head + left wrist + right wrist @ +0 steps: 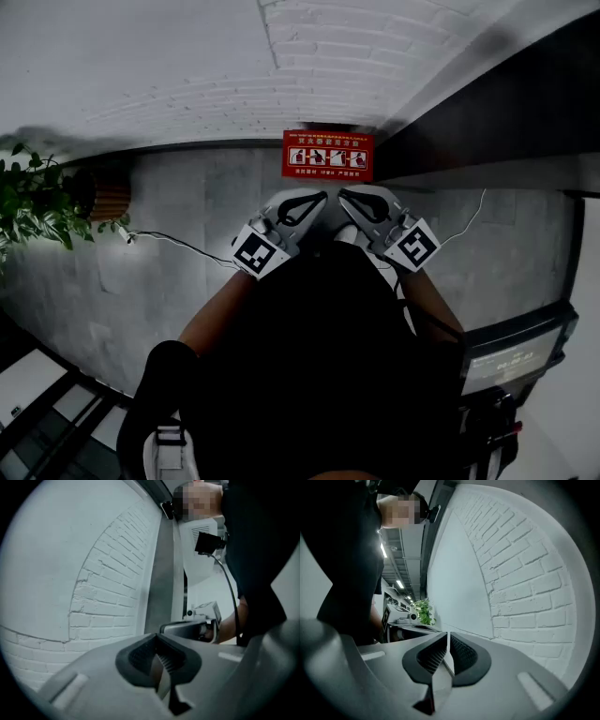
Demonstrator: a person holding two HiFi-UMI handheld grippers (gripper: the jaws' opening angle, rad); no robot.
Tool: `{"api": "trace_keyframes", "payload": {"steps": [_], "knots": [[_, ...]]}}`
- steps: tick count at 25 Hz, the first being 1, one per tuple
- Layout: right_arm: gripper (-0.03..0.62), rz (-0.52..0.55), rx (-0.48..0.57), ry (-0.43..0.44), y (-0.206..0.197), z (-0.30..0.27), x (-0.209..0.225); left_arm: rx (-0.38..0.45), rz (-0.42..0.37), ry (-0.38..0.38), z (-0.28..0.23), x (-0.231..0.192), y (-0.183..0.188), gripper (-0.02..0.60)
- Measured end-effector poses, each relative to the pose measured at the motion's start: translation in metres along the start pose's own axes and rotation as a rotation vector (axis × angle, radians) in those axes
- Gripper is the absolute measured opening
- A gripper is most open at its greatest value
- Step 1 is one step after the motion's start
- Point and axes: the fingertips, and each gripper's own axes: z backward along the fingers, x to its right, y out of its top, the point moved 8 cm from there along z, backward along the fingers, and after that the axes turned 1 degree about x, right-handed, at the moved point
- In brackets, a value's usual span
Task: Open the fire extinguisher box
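Observation:
The red fire extinguisher box point(328, 155) stands on the grey floor against the white brick wall point(309, 56), its lid with white pictograms facing up; it looks closed. Both grippers are held close in front of the person's dark torso, above and short of the box. My left gripper point(322, 197) has its jaws shut with nothing between them, and they also meet tip to tip in the left gripper view point(157, 638). My right gripper point(344, 195) is likewise shut and empty, its pads together in the right gripper view point(447, 641). Both point along the brick wall.
A leafy potted plant point(33, 202) in a ribbed brown pot point(108, 197) stands at the left by the wall. A white cable point(178, 244) runs over the floor. A dark panel point(487, 103) rises right of the box. A dark machine with a display point(516, 356) sits at lower right.

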Motion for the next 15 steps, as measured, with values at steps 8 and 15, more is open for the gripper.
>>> {"api": "trace_keyframes", "payload": {"steps": [8, 15], "knots": [[0.014, -0.084, -0.078, -0.038, -0.031, 0.002, 0.023, -0.047, 0.026, -0.005, -0.002, -0.006, -0.016, 0.000], [0.014, -0.267, -0.244, -0.120, -0.164, -0.010, 0.082, -0.107, 0.034, 0.008, -0.023, -0.039, -0.092, 0.005]]}}
